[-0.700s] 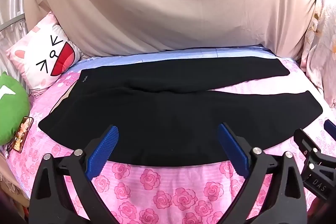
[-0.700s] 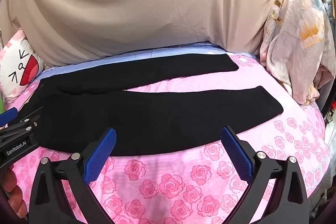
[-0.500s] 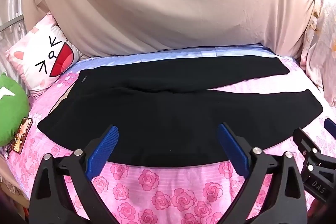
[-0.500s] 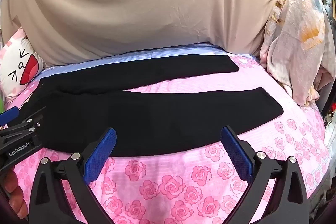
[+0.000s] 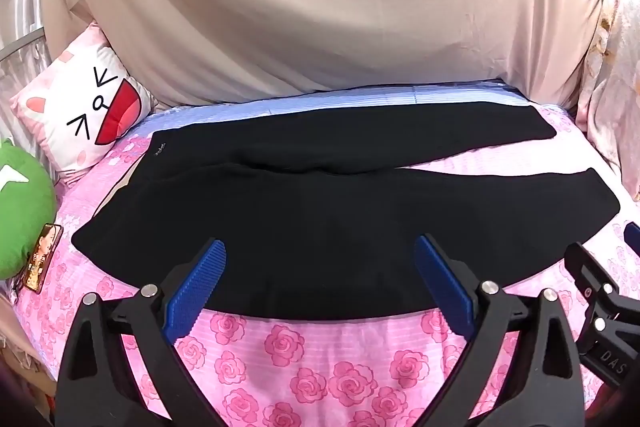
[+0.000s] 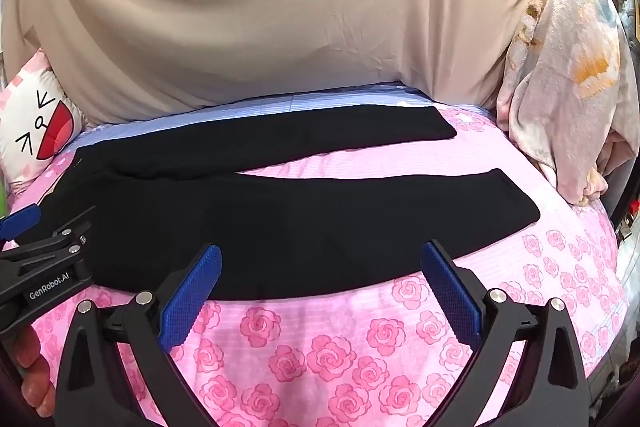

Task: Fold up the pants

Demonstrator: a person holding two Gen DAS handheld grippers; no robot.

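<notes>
Pants (image 5: 340, 227) flat on bed (image 5: 320, 359), legs apart; left tool (image 5: 320, 279) and right tool (image 6: 320, 279) released, hovering at near edge.

Black pants (image 5: 320, 219) spread flat and unfolded on pink rose-print bedsheet (image 5: 304, 359), waistband at left, legs splayed rightward

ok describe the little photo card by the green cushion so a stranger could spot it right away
Start at the pink rose-print bedsheet and go to its left edge, where the green cushion sits below the white cat-face pillow. The photo card lies against the cushion's lower right: small, flat, orange-edged, showing a woman's face.
</notes>
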